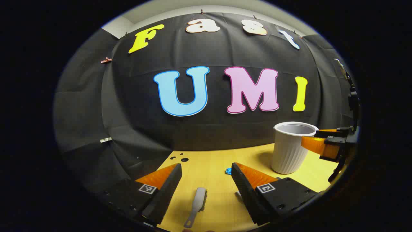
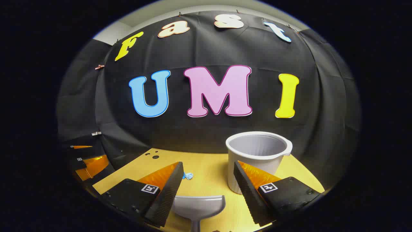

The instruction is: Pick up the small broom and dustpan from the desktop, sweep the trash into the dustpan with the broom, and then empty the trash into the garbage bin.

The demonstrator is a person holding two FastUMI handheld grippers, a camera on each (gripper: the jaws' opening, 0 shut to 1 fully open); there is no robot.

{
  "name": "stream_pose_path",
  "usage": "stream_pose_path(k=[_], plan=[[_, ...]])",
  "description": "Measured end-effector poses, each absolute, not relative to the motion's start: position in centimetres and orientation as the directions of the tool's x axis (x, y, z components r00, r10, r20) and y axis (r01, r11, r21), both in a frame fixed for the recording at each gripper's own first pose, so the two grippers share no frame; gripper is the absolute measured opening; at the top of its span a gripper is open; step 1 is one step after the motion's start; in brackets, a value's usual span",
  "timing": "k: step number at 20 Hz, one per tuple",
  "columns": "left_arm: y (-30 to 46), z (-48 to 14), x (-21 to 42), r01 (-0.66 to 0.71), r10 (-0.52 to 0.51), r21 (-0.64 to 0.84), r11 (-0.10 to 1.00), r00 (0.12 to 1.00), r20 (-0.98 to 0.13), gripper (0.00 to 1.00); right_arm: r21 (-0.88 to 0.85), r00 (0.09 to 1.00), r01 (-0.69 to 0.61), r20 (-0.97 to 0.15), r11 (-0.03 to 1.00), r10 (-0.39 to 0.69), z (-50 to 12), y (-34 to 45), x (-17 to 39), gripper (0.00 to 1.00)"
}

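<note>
Nearest, the left gripper [image 1: 206,175] is hovering over the yellow desktop [image 1: 212,161] with its jaws spread wide, and the small broom [image 1: 197,206] is lying flat on the wood between and below them, handle pointing near, bristle head pointing far. It is looking like thin moulded plastic, light and stiff, with a slim, probably slick handle; I would be taking it partway along that handle, squarely, so it is not twisting when the bristles drag. In the right gripper view, the right gripper [image 2: 208,175] is likewise hanging with jaws apart above the dustpan [image 2: 197,206], whose scoop is opening toward the far side and whose stubby handle is running near. That pan is seeming light and rigid too, likely to skate on the table unless held firmly by the handle. Just beyond, a small blue scrap of trash [image 2: 188,176] is sitting on the desktop, flimsy enough to flick away. Farther right, the ribbed white garbage bin [image 2: 257,158] is standing upright, open-topped, probably easy to tip.
</note>
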State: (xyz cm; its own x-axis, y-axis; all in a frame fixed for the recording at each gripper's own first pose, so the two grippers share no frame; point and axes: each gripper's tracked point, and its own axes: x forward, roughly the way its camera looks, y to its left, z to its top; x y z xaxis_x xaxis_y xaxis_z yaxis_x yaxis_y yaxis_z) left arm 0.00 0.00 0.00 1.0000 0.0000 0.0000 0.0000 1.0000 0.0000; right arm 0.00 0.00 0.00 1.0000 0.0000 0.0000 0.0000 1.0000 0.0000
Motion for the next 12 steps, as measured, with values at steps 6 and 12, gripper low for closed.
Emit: stream_pose_path(k=[6,12], plan=[[-0.1,-1.2,-0.9,0.053,-0.053,-0.008,0.999,0.998,-0.016,0.97,-0.006,0.999,-0.021,-0.048,1.0,0.02,-1.2,1.4,-1.1,0.97],[0.6,-1.9,-1.0,0.069,-0.069,-0.015,0.998,0.997,-0.03,0.97,-0.007,0.997,-0.022,-0.08,1.0,0.021,-2.2,2.2,-1.8,0.97]])
